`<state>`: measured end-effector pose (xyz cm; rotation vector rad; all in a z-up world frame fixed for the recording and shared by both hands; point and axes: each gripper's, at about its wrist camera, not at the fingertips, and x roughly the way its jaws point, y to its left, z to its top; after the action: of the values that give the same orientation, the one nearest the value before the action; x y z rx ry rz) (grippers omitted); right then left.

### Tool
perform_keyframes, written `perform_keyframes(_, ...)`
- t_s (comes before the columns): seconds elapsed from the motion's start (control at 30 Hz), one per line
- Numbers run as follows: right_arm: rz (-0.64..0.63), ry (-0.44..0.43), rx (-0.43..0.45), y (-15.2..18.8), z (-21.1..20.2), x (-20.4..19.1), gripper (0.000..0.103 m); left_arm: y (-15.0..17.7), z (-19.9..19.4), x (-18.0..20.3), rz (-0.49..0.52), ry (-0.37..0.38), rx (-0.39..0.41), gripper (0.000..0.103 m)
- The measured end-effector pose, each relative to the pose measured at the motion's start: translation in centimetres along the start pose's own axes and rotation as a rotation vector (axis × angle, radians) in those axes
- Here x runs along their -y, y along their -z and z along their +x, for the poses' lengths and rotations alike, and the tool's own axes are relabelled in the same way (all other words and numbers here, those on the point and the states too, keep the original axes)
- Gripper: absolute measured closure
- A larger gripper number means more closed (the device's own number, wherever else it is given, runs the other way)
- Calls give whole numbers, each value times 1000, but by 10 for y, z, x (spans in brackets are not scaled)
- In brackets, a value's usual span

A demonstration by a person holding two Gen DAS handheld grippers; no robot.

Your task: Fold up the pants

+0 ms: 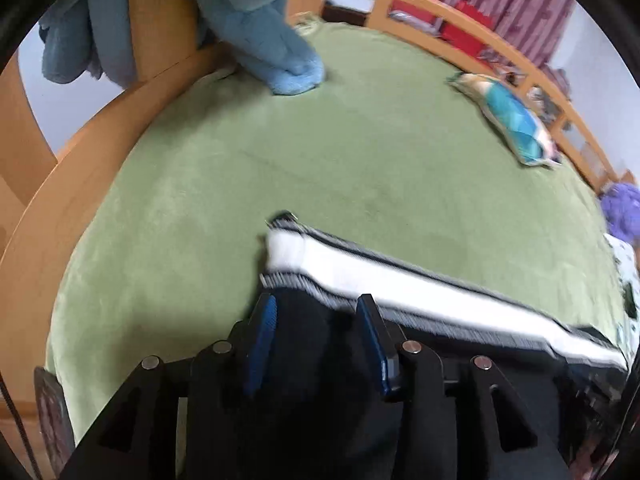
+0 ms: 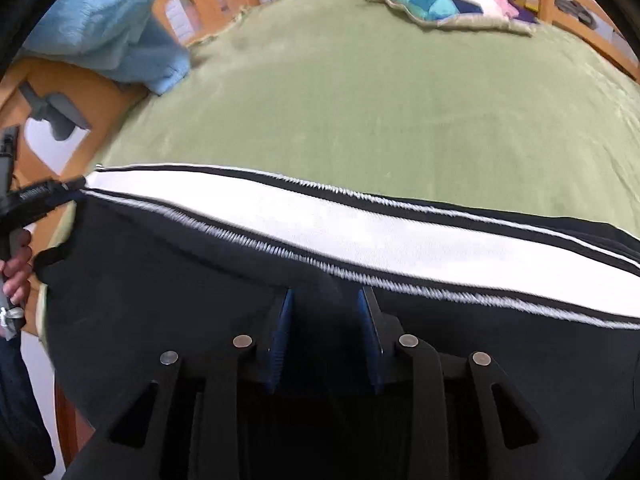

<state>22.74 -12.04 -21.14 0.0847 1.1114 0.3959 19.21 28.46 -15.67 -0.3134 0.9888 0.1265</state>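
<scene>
Black pants (image 1: 400,280) with a broad white side stripe lie across the near edge of a green blanket (image 1: 320,140) in the left wrist view. The left gripper (image 1: 318,306) has its 2 blue-padded fingers (image 1: 262,336) parted around dark cloth; whether they pinch it is hard to tell through the blur. A light blue towel (image 1: 280,52) hangs over the wooden bed frame (image 1: 80,152), and a turquoise pillow (image 1: 512,116) rests near the far rail.

From the right wrist, the pants (image 2: 280,300) fill the foreground, stripe running left to right. The right gripper (image 2: 326,300) stands partly open with black fabric between its fingers (image 2: 280,340). At far left, a hand (image 2: 16,276) holds the other tool at the pants' end.
</scene>
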Motion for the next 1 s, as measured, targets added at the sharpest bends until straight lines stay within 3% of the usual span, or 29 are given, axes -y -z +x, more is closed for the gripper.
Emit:
perform_keyframes(0.03,15,-18,34,4,-14,4,66,10,-10,4,22,12,15,42)
perform_keyframes(0.1,37,-28,103,16,-37,11,45,30,-26,8,38,45,44,40)
perform_keyframes(0.17,35,-34,135,31,-50,18,39,57,-32,11,46,101,17,40)
perform_keyframes(0.27,33,-3,53,53,-34,26,38,84,-25,15,62,61,-44,42)
perform_keyframes(0.33,50,11,-31,64,-13,28,40,101,-37,13,39,73,-22,42)
perform_keyframes(0.5,115,-29,45,74,-40,39,43,137,-82,-6,-80,202,28,41)
perform_keyframes(0.6,130,-31,86,76,-57,47,43,160,-83,-16,-144,192,26,42)
perform_keyframes(0.63,133,-27,95,77,-62,50,43,164,-79,-20,-172,177,21,49)
perform_keyframes(0.77,146,0,105,87,-82,55,43,163,-49,-27,-255,187,17,51)
perform_keyframes(0.87,176,36,113,98,-97,67,43,159,-26,-27,-298,144,13,69)
perform_keyframes(0.9,192,51,115,101,-100,70,43,157,-21,-27,-307,134,24,91)
perform_keyframes(0.97,221,71,116,109,-111,84,43,147,-24,-30,-287,126,47,96)
perform_keyframes(1.0,238,83,114,112,-114,88,43,141,-42,-37,-293,109,122,96)
